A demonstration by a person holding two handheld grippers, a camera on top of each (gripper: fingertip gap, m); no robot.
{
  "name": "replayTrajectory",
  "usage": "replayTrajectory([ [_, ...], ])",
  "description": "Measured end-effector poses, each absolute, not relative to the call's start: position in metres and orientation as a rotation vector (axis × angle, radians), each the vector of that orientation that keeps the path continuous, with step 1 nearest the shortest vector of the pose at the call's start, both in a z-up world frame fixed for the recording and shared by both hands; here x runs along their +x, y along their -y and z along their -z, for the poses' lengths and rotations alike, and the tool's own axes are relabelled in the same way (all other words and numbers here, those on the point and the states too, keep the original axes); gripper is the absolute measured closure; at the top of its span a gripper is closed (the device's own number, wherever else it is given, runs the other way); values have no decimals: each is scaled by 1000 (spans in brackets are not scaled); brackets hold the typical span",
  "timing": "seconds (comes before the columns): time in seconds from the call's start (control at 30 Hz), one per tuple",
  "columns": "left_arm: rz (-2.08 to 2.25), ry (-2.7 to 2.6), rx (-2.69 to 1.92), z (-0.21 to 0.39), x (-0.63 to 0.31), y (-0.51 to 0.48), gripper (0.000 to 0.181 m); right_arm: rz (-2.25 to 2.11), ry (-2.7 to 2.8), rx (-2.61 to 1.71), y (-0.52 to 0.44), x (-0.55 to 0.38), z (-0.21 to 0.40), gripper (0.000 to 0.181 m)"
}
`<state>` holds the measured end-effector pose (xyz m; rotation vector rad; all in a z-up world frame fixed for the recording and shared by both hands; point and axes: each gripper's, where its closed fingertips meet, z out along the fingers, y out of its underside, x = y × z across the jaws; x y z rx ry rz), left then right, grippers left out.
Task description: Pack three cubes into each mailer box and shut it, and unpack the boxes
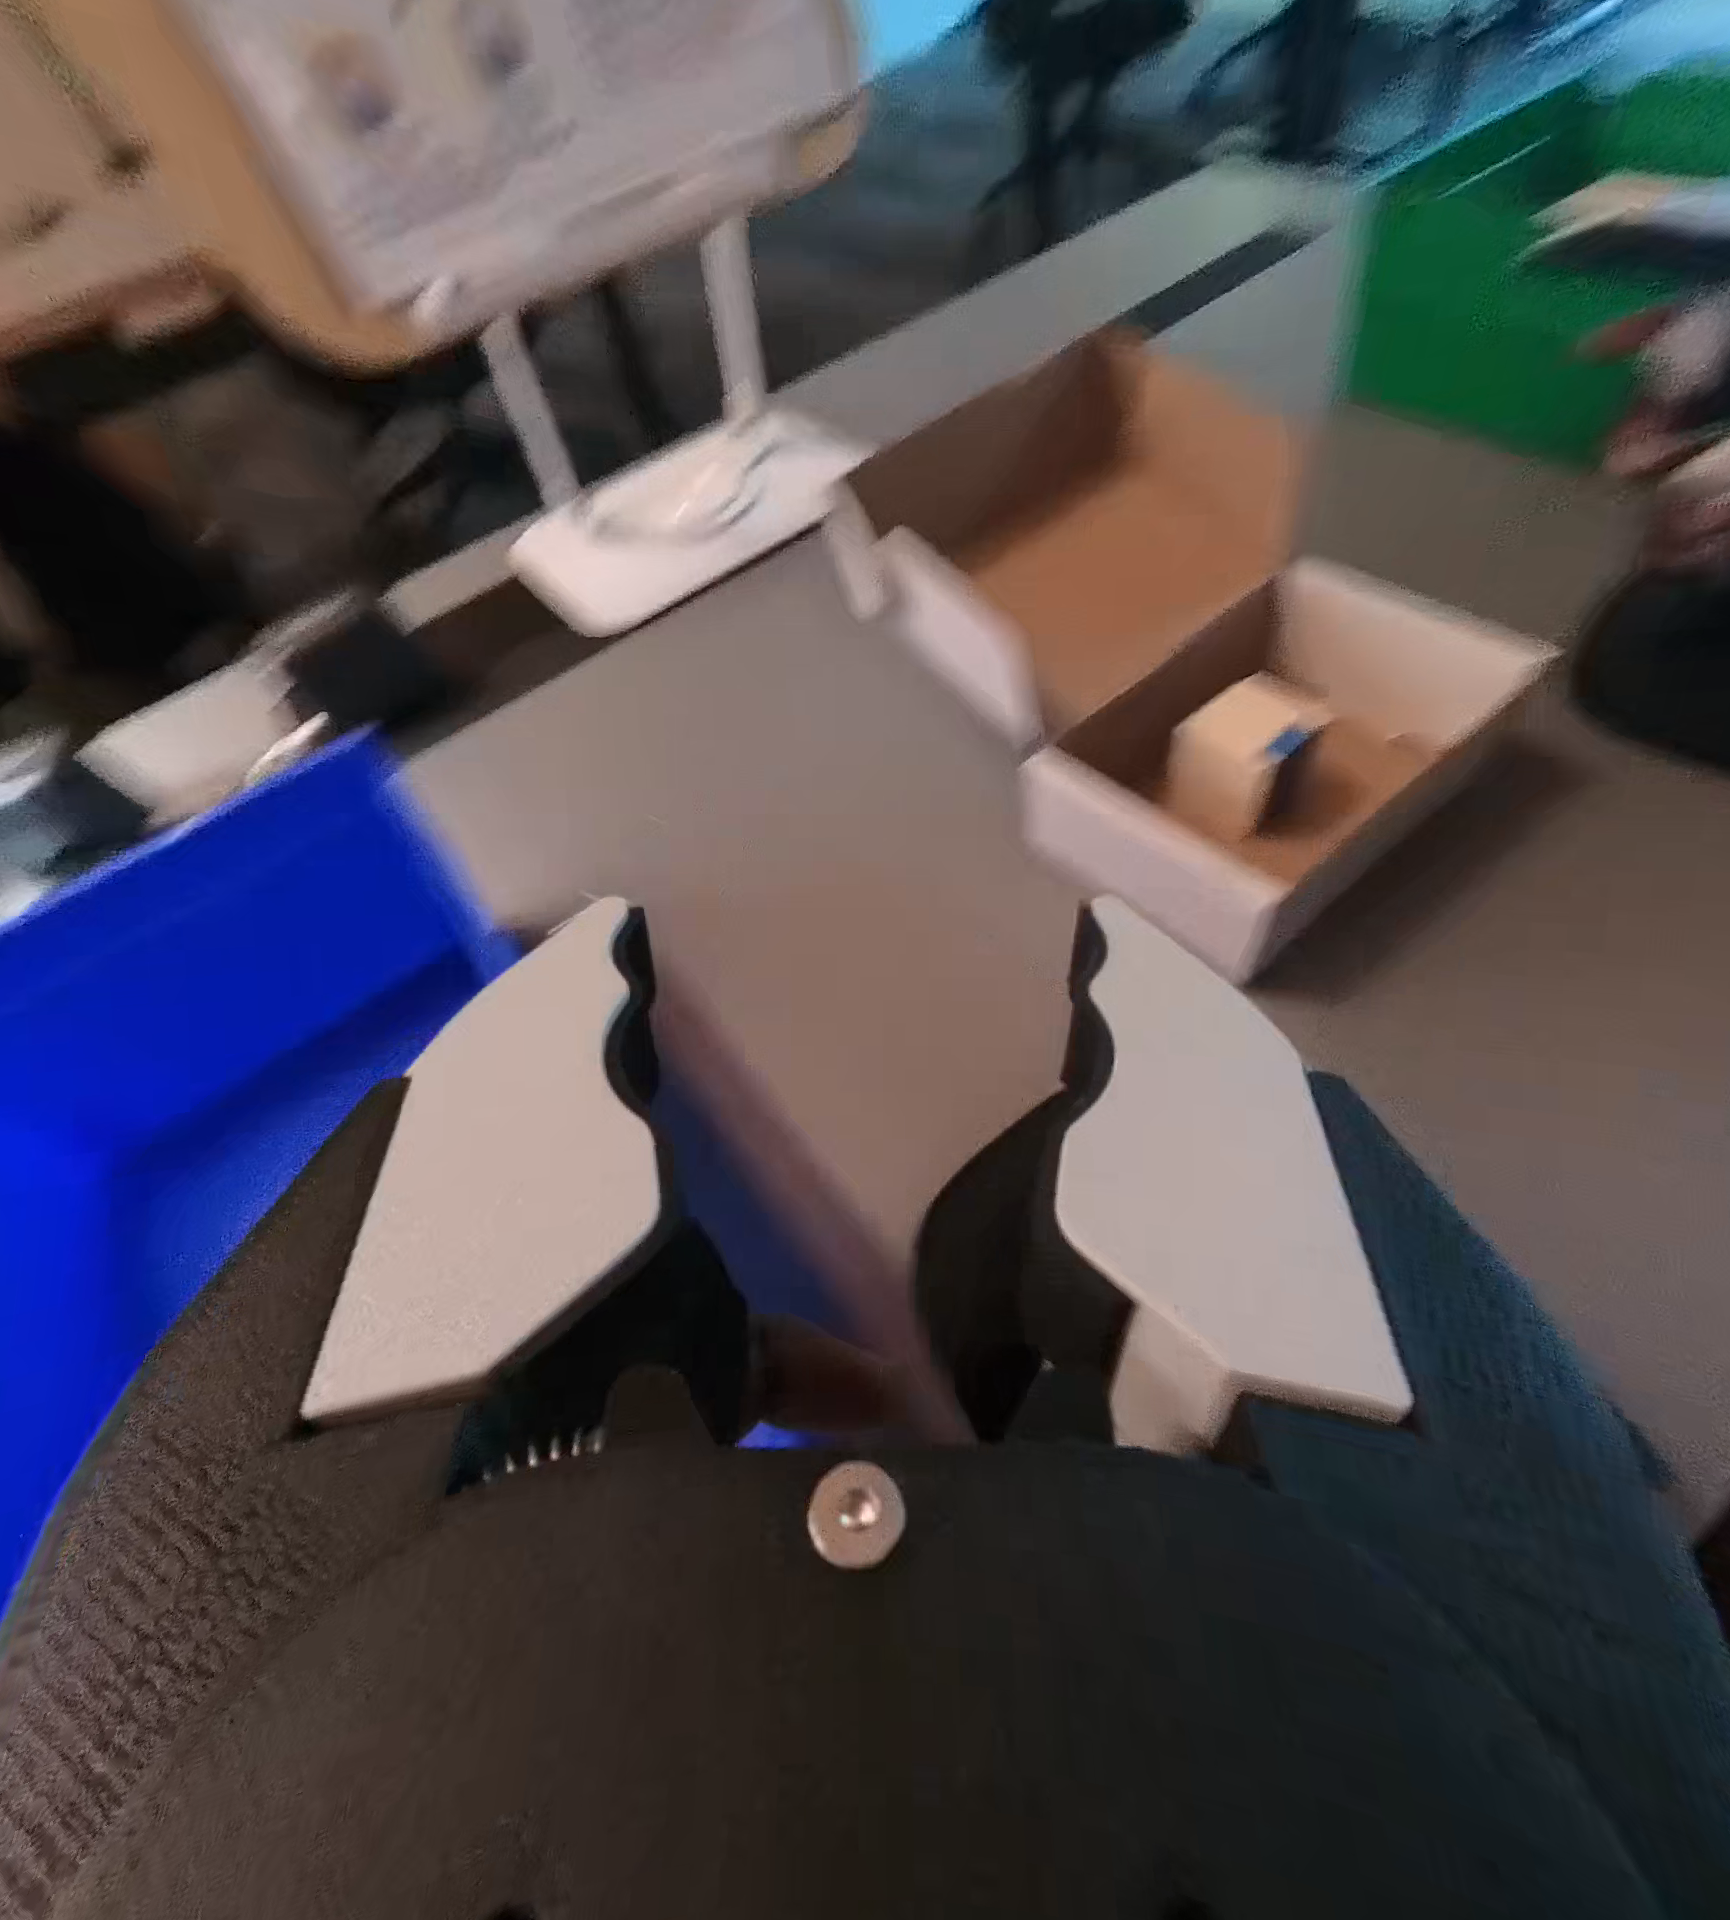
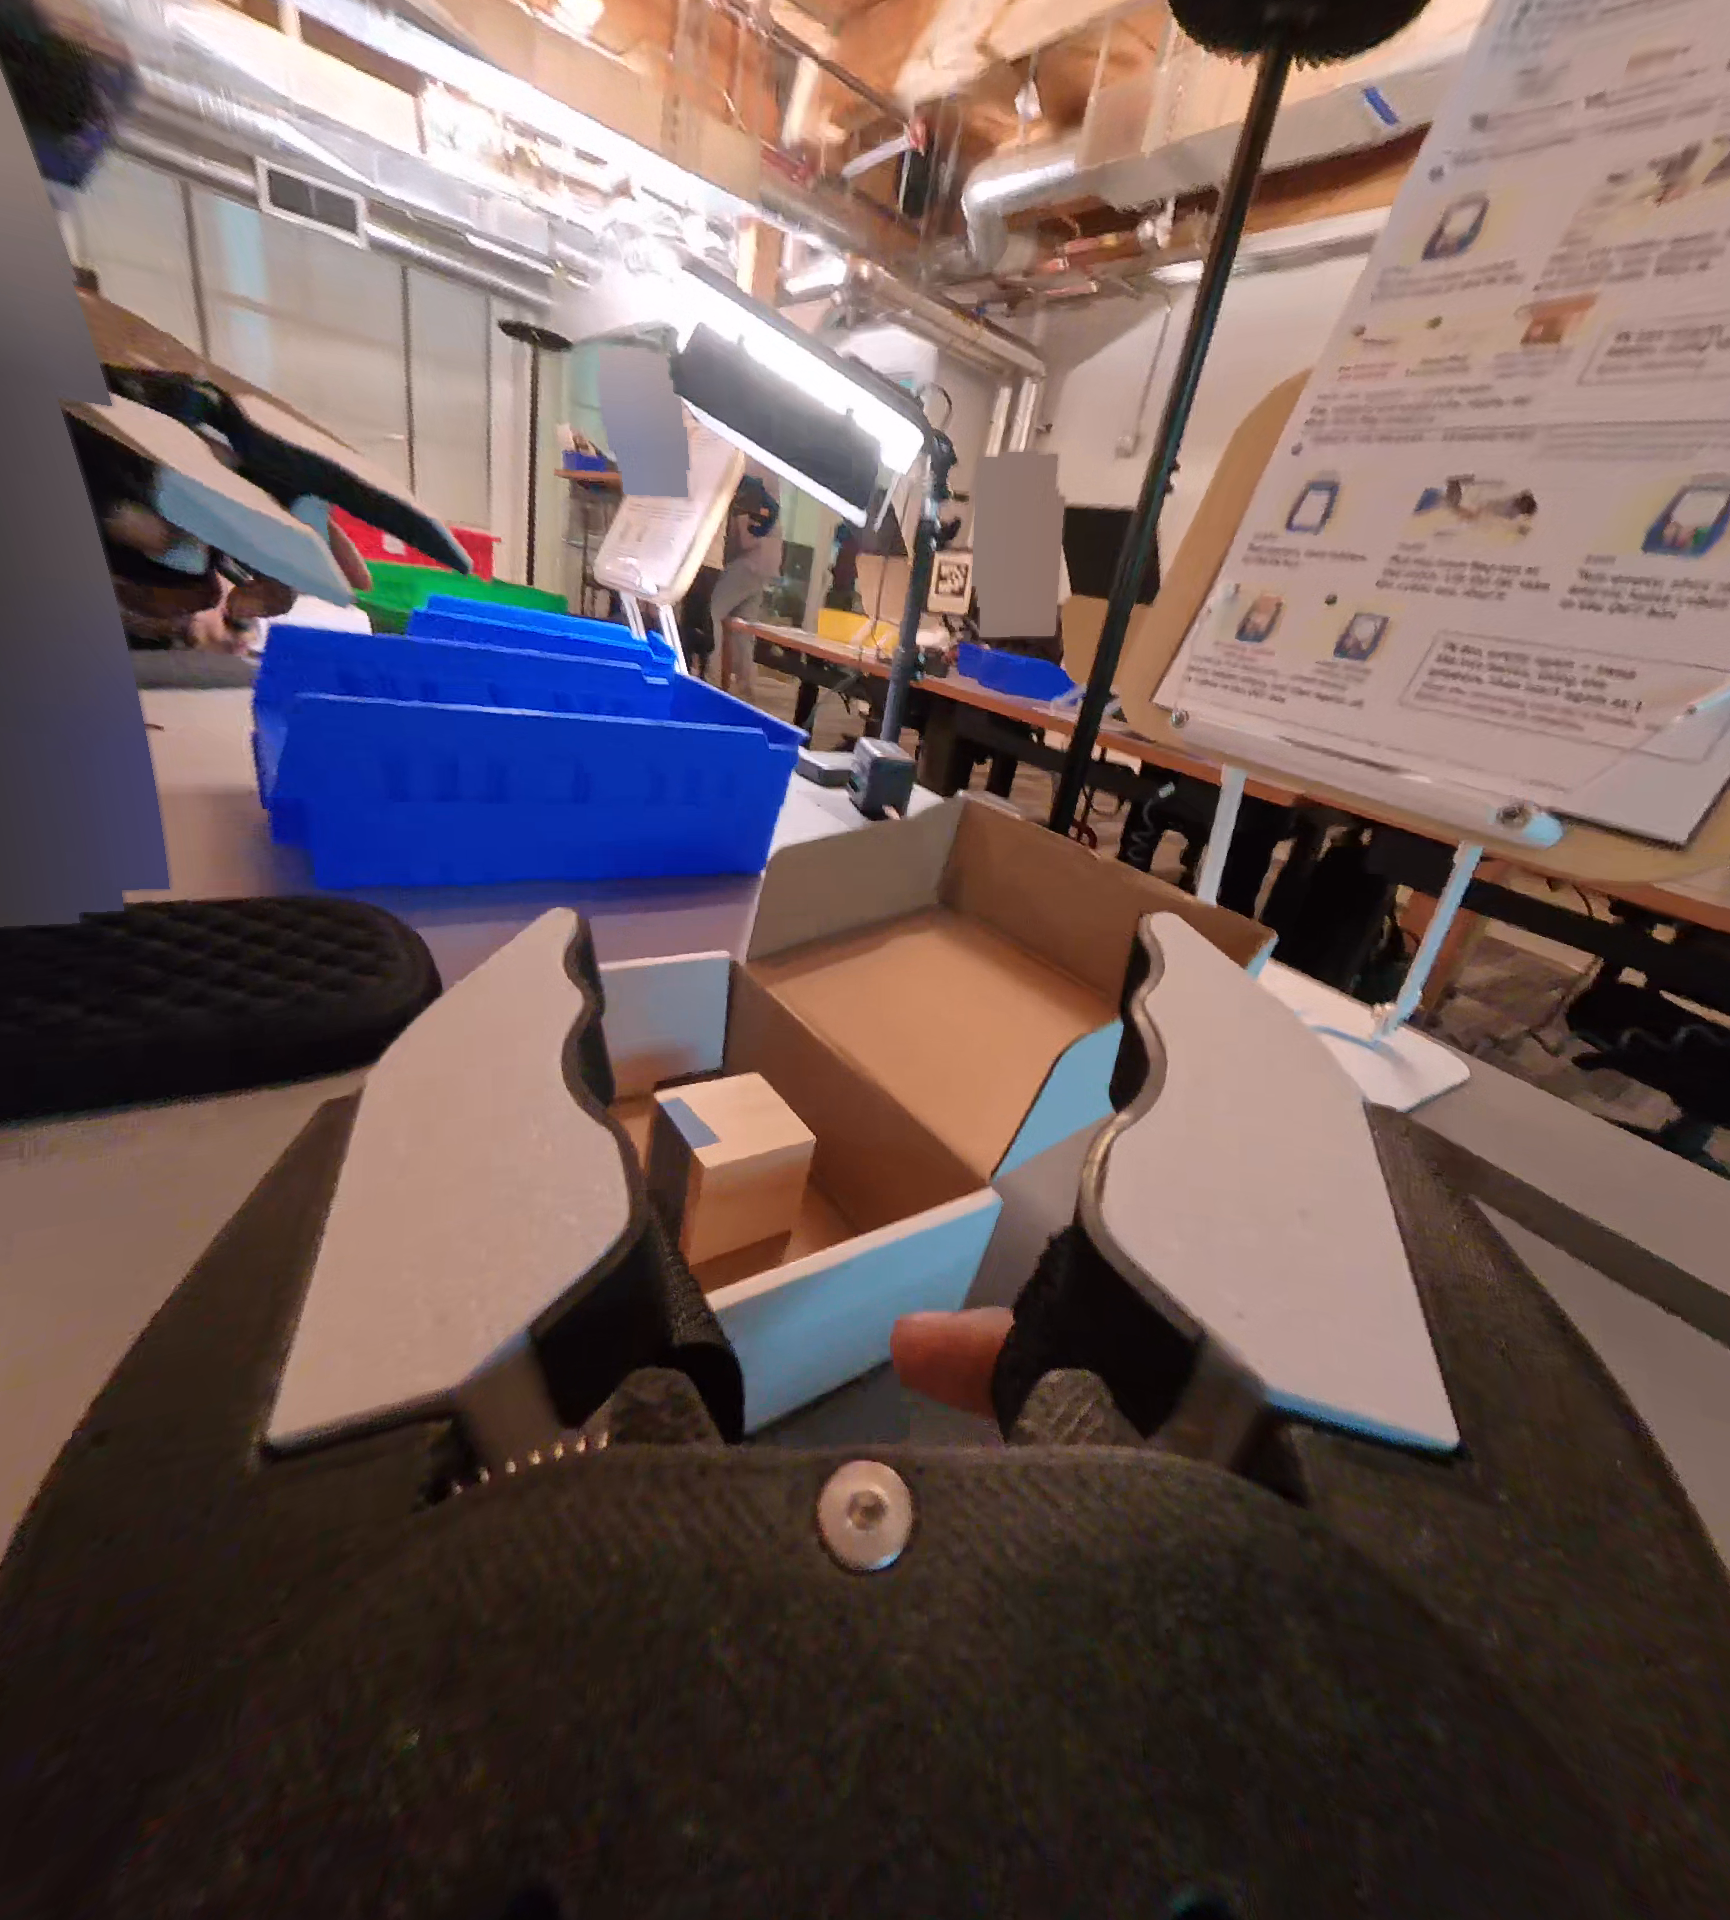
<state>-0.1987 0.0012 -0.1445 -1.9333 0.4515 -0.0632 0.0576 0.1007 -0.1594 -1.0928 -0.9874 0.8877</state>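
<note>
An open white mailer box with a brown inside lies on the grey table, its lid folded back. A wooden cube with a strip of blue tape stands in its near left corner. My right gripper is open and empty, just above the box's front wall. In the blurred left wrist view the box with the cube lies ahead to the right. My left gripper is open and empty over bare table, beside a blue bin.
Blue bins stand at the left, with green and red ones behind. An instruction board on a white stand rises at the right. A black padded rest lies at the left. The left gripper hovers above the bins.
</note>
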Motion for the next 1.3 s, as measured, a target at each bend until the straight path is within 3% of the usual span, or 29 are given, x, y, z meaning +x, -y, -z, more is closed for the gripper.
replayTrajectory([
  [0.13,-286,-150,-2185,178,-303,13,115,-873,984,-1091,-102,58,159,85],
  [0.3,-264,4,-2398,236,-353,11,124,-879,994,-1115,-103,56,165,84],
  [0.67,-160,-14,-2626,284,-349,12,127,-867,1041,-1081,-96,52,166,84],
  [0.73,-174,-15,-2662,291,-351,13,135,-859,1052,-1082,-96,52,167,84],
  [0.77,-172,-22,-2668,292,-351,13,149,-859,1053,-1081,-95,51,167,84],
  [0.87,-163,-42,-2663,292,-350,12,153,-860,1053,-1082,-95,52,167,84],
  [1.03,-206,21,-2404,255,-358,-2,153,-854,1063,-1083,-95,51,169,84],
  [1.3,-86,-144,-1614,111,-279,-32,153,-795,1106,-1030,-89,47,169,83],
])
